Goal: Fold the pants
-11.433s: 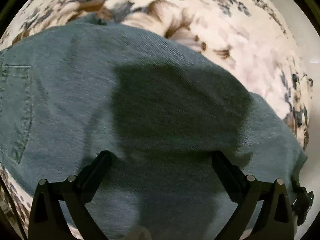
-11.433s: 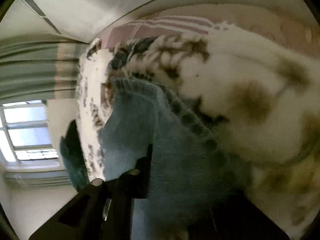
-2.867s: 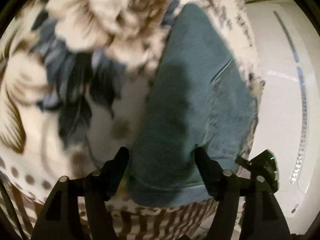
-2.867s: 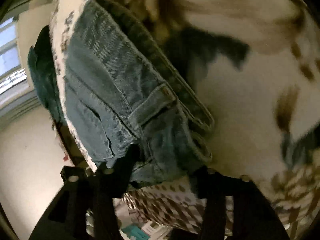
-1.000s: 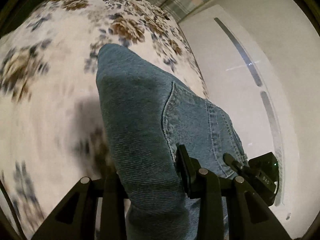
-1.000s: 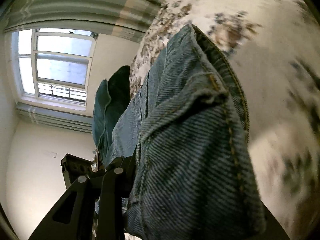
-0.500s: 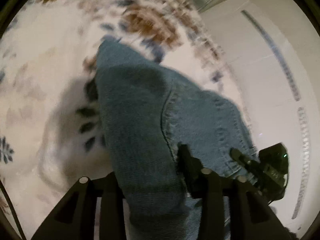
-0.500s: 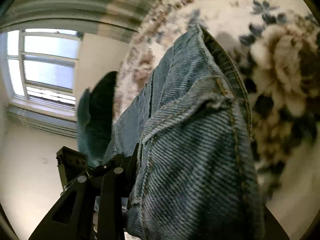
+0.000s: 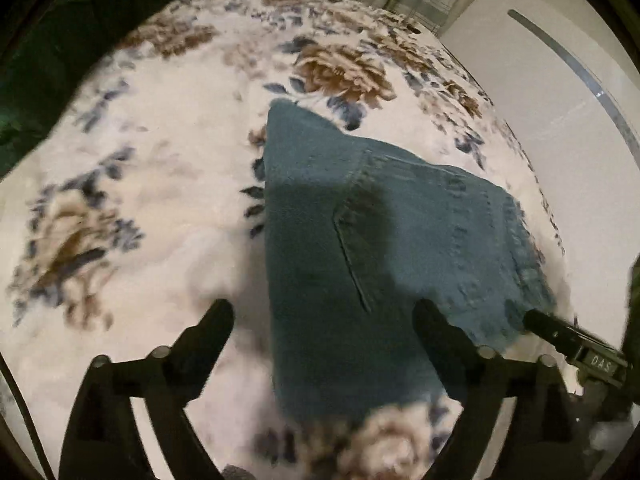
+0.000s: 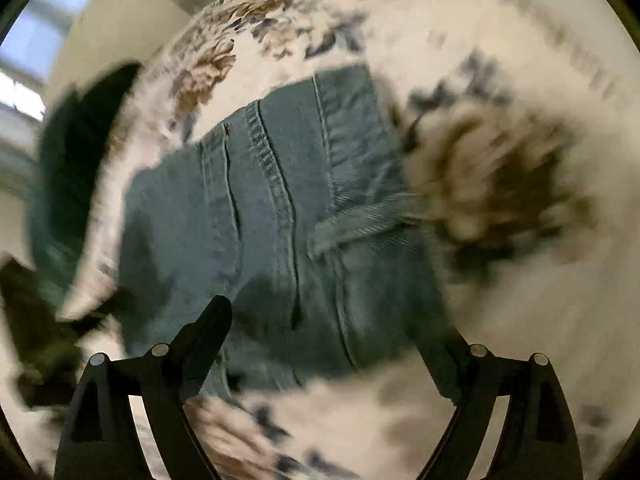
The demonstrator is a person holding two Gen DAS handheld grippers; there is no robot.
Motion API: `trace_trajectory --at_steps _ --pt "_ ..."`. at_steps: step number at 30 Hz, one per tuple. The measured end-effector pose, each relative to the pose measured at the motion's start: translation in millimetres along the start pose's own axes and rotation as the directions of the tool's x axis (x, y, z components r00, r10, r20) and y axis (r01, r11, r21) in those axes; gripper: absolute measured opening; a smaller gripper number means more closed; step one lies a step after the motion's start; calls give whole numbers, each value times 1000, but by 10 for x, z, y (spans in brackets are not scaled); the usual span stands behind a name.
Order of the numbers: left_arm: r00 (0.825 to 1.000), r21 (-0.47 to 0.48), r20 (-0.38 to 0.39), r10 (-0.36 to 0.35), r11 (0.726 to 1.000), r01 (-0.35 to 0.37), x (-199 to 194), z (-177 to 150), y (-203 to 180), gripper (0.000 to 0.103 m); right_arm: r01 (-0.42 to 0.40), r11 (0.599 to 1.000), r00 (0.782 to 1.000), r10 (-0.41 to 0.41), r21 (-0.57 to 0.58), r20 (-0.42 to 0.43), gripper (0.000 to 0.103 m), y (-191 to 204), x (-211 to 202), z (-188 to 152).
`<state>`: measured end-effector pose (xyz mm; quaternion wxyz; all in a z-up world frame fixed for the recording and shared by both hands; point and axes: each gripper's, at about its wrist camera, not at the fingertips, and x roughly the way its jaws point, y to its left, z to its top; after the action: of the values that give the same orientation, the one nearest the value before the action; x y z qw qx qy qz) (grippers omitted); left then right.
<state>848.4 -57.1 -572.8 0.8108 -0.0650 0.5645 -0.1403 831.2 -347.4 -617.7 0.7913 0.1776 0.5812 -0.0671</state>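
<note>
The folded blue denim pants [image 9: 372,240] lie flat on the floral blanket, back pocket up. My left gripper [image 9: 324,320] is open and empty, its black fingers [image 9: 208,332] spread just above the near edge of the pants. In the right wrist view the pants [image 10: 280,216] show their seams and a belt loop. My right gripper [image 10: 336,320] is open and empty above the waistband end. The view is blurred by motion.
The white, brown and blue floral blanket [image 9: 132,208] covers the bed. A dark green garment [image 9: 76,40] lies at the far left corner; it also shows in the right wrist view [image 10: 76,160]. A white wall [image 9: 560,80] runs along the bed's right side.
Both grippers have opened and let go of the pants, which now lie flat on the blanket. Both grippers have pulled back from the denim.
</note>
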Motion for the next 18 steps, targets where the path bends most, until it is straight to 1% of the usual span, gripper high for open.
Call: trace_trajectory --at_steps 1,3,4,6,7,8,11,13,16,18 --pt "1000 5 0 26 1000 -26 -135 -39 -45 94 55 998 998 -54 -35 35 91 80 -191 -47" --pt "997 18 13 78 997 -78 -411 -122 -144 94 147 985 985 -137 -90 104 92 216 -556 -137" --pt "994 26 28 105 994 -106 -569 -155 -209 94 167 980 979 -153 -106 134 92 254 -738 -193" --pt "989 32 57 135 990 -137 -887 -215 -319 94 203 972 967 -179 -120 182 92 344 -1124 -320" --pt "987 29 70 147 988 -149 -1056 -243 -359 94 205 971 963 -178 -121 203 92 384 -1361 -376" --pt "985 22 80 153 988 -155 -1209 -264 -399 94 211 970 958 -181 -118 222 92 393 -1617 -514" --pt "981 -4 111 158 987 -159 -1814 -420 -539 94 216 970 948 -181 -110 263 92 475 -2331 -752" --pt "982 14 123 143 989 -146 -2144 -533 -658 94 216 970 942 -178 -108 284 92 522 -2779 -926" --pt "975 48 149 164 984 -173 -2704 -758 -853 94 205 972 940 -163 -115 300 92 609 -3379 -1195" --pt "969 62 170 177 980 -189 -2995 -893 -943 94 223 966 932 -172 -131 320 92 684 -3745 -1401"
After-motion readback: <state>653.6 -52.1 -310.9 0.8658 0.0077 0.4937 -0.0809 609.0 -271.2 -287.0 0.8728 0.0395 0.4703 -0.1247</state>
